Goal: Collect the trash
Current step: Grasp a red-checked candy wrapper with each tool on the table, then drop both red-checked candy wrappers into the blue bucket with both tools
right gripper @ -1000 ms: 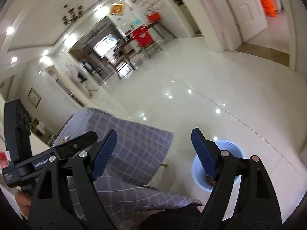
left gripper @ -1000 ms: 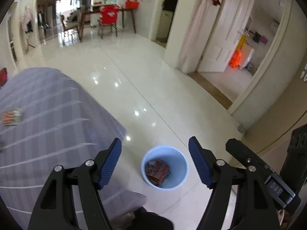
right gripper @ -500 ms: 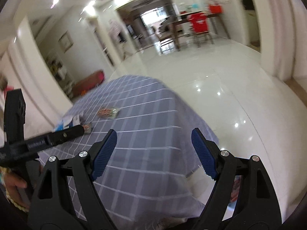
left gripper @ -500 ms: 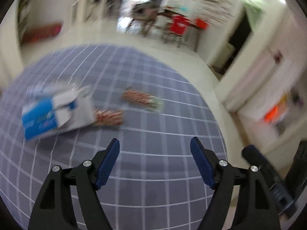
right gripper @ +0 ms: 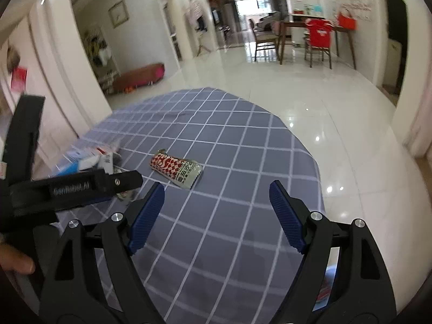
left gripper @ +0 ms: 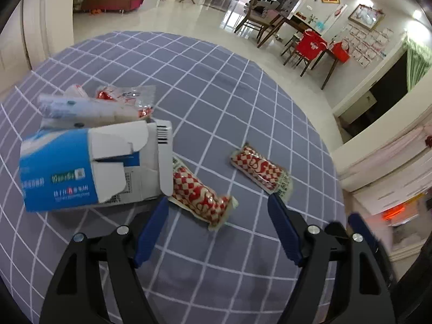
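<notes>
Now we are facing a table point(left gripper: 243, 86) under a grey checked cloth | torn blue-and-white carton point(left gripper: 89, 162) lying at its left | two red-checked wrappers point(left gripper: 201, 191) point(left gripper: 260, 171) resting just beside our left gripper point(left gripper: 218, 210) | both grippers, the right gripper point(right gripper: 216, 197) too, are hanging wide open and empty | we are judging it best to straddle the nearer wrapper's narrow width before closing.

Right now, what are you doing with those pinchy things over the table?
A person is collecting trash with a gripper in each hand. Both the left gripper and right gripper hang open and empty over the checked tablecloth. Two red-and-white wrappers, a torn blue-and-white box and clear plastic packets lie waiting.
</notes>
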A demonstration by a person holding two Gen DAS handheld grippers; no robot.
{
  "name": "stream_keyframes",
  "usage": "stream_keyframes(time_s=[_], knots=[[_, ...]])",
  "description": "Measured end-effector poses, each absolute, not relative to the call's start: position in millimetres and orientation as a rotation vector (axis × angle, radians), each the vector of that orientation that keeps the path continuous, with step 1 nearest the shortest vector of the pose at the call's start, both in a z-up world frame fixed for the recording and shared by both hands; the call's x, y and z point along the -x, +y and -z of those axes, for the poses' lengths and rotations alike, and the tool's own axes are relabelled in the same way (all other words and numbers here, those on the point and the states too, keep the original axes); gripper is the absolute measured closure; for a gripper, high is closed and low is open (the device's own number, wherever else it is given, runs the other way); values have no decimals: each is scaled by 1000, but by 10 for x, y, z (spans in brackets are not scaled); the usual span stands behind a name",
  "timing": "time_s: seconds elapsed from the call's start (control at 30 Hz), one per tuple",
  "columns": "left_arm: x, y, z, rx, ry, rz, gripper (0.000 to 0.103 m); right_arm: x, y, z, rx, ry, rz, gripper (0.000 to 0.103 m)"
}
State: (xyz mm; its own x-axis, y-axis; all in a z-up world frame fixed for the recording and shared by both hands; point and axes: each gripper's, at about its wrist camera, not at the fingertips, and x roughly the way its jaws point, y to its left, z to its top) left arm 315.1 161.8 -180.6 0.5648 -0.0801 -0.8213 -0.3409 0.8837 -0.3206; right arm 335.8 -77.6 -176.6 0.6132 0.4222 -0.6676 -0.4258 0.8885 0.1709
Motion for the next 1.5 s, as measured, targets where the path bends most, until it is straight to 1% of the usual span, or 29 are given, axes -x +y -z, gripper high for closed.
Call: stream_keyframes(time_s=[0.07,0.13,0.23,0.27,0.4,0.43,0.47,0.5,0.53,0.57,0.6,0.7,0.8,0.83,0.87,0.9,0.93,1.0,1.13,1.33,1.5], knots=[[-3108,1626,1791,435,964,-179,34,-3465,-650,1812,85,777,-510,24],[-3067,1685,1807,416,959,-184,44,-3579,-550,1877,134,814,-541,24],[-2983,1791,1807,460,945,-170,52,-3690,-391,1925,197,824,-594,24],[-2986,1821,1819,457,946,-165,53,-3691,-326,1934,229,823,-604,24],[-2973,1877,1837,480,942,-152,53,-3809,-95,1997,289,844,-646,25],[-2973,1892,1839,492,943,-148,50,-3836,-39,1998,303,839,-661,25],[-2979,1903,1834,507,948,-133,48,-3858,-10,2005,302,842,-677,33],[-2998,1911,1831,515,951,-131,45,-3905,17,2031,295,865,-694,51],[-3035,1908,1827,523,958,-130,42,-3908,15,2024,293,859,-688,53],[-3080,1891,1822,523,968,-131,41,-3932,1,2019,292,860,-673,63],[-3111,1876,1823,519,972,-131,40,-3962,-30,2015,275,869,-665,70],[-3208,1832,1834,480,976,-157,40,-4013,-159,2023,190,887,-673,76],[-3271,1762,1842,417,984,-175,41,-3982,-243,2031,155,886,-671,76],[-3283,1754,1853,393,981,-185,50,-3973,-253,2024,148,887,-671,77],[-3244,1724,1842,358,980,-217,57,-3961,-264,2028,135,887,-674,77],[-3222,1733,1845,352,977,-236,70,-3951,-286,2028,119,888,-678,77],[-3186,1760,1851,350,970,-255,78,-3934,-327,2021,91,888,-681,77],[-3153,1800,1858,358,964,-242,86,-3909,-383,2008,60,885,-684,78],[-3049,1818,1834,381,964,-167,92,-3809,-458,2002,13,885,-691,78],[-2891,1664,1759,399,942,-93,93,-3577,-591,1937,-51,875,-693,78],[-2740,1444,1595,376,905,-37,93,-3384,-768,1850,-87,848,-669,78]])
